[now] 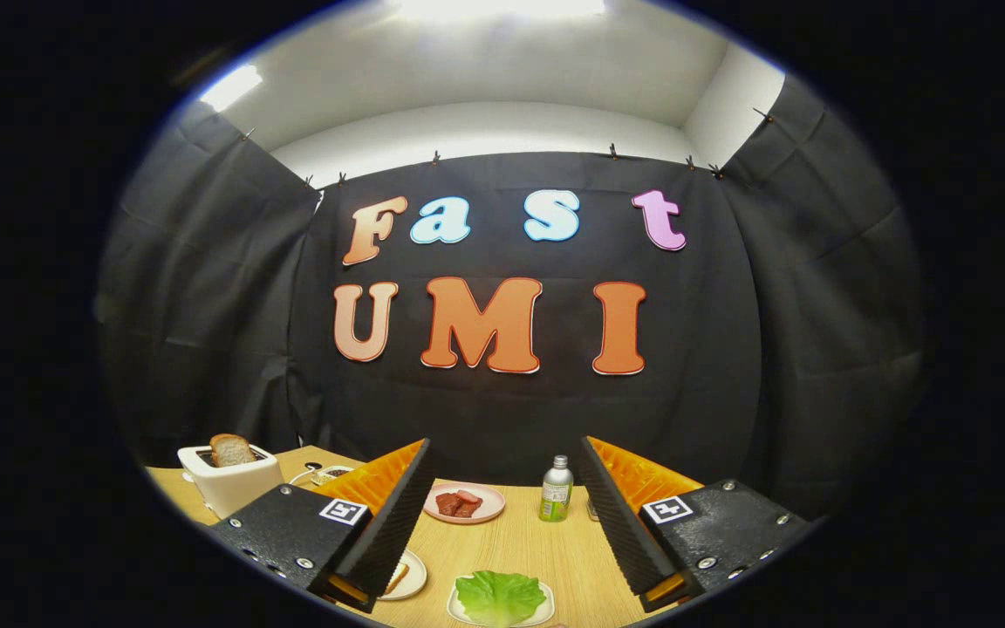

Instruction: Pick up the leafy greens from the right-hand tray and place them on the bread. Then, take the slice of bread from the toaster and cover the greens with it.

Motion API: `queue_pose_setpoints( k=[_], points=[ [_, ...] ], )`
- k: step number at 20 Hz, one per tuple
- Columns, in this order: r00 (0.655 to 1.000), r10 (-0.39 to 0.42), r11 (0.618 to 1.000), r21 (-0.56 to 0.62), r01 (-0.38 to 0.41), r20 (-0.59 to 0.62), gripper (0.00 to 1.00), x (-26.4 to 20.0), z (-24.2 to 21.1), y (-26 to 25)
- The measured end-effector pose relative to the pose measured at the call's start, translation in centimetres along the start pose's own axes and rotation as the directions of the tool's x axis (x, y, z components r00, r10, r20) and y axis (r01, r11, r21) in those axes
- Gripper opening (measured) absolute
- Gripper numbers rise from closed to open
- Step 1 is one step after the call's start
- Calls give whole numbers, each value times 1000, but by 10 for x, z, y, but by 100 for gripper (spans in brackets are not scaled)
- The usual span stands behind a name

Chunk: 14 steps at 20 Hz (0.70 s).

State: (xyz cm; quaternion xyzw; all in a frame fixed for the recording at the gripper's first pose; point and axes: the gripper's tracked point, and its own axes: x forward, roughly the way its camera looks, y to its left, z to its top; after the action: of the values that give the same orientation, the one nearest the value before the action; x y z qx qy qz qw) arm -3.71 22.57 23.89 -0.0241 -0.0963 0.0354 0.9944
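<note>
My gripper (pixel 502 515) hangs open above the wooden table, nothing between its fingers. Below and between the fingertips lies a green lettuce leaf (pixel 499 595) on a small white tray (pixel 541 613). Partly hidden behind the left finger, a slice of bread (pixel 398 577) rests on a white plate (pixel 413 583). Beyond the left finger, a white toaster (pixel 230 481) stands at the table's far left with a slice of bread (pixel 231 450) sticking up out of its slot.
A pink plate (pixel 487 515) with pieces of red meat (pixel 459 503) sits mid-table beyond the fingers. A small bottle (pixel 557 491) with a green label stands beside the right finger. A small dish (pixel 329 474) lies near the toaster. Black cloth walls close the booth behind.
</note>
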Motion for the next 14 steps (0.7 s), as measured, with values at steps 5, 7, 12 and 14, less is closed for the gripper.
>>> queue_pose_setpoints(
  k=[5, 7, 12, 14],
  points=[
    [1000, 6, 1000, 3, -6, 4, 99, 3, 0, 1],
    [1000, 4, 1000, -6, -4, -3, 99, 3, -3, 0],
    [1000, 6, 1000, -14, -6, -27, 99, 7, -10, 0],
    [999, 7, 1000, -7, -8, -38, 99, 7, -12, 0]
  ],
)
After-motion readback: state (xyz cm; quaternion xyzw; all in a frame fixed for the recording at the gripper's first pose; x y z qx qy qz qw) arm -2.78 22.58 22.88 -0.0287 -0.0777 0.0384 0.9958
